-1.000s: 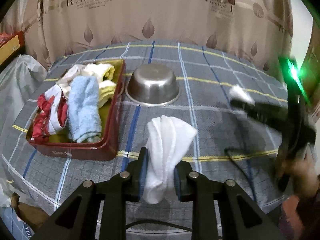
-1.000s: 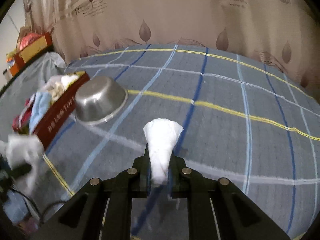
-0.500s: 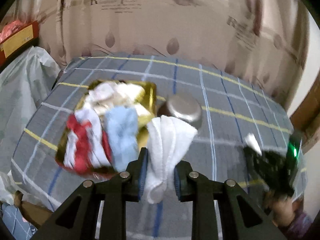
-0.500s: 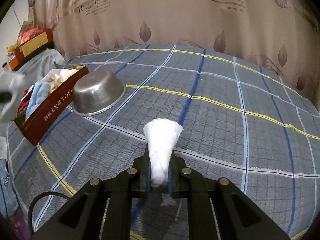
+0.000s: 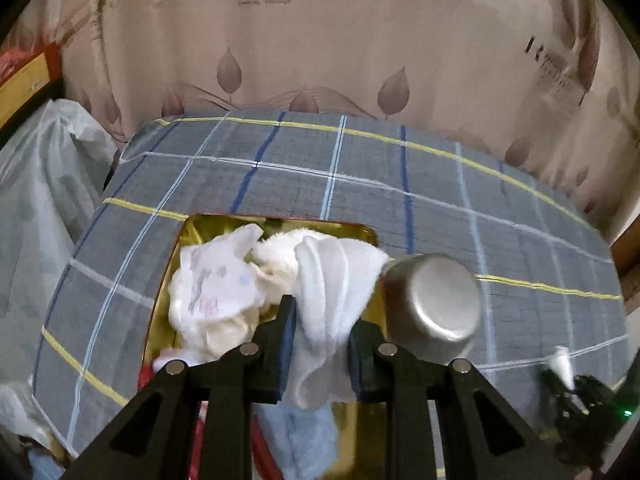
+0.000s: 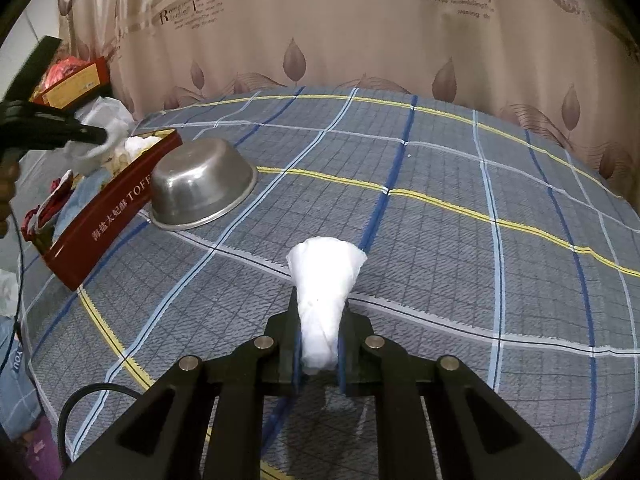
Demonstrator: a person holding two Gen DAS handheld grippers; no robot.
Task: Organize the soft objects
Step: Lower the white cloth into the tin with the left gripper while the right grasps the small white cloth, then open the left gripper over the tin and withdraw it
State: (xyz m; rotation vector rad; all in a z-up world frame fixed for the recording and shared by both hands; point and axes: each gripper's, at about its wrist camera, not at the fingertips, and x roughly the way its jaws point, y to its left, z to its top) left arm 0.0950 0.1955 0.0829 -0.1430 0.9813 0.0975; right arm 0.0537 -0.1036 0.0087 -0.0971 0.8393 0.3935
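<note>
My left gripper (image 5: 322, 326) is shut on a white towel (image 5: 332, 280) and holds it above the red tin box (image 5: 168, 264), which has a gold inside. The box holds a printed white cloth (image 5: 216, 280), a light blue towel (image 5: 308, 436) and red cloth. My right gripper (image 6: 319, 346) is shut on a white cloth (image 6: 324, 280) a little above the plaid bed cover. In the right wrist view the left gripper (image 6: 80, 136) hangs over the box (image 6: 108, 208) at the far left.
An upturned steel bowl (image 6: 200, 184) stands right beside the box; it also shows in the left wrist view (image 5: 436, 304). The plaid cover (image 6: 440, 208) spreads to the right. A plastic-covered heap (image 5: 36, 184) lies left of the bed. A curtain hangs behind.
My left gripper has moved left and forward with the white towel, from beside the box to above it. My right gripper has stayed about where it was with its cloth.
</note>
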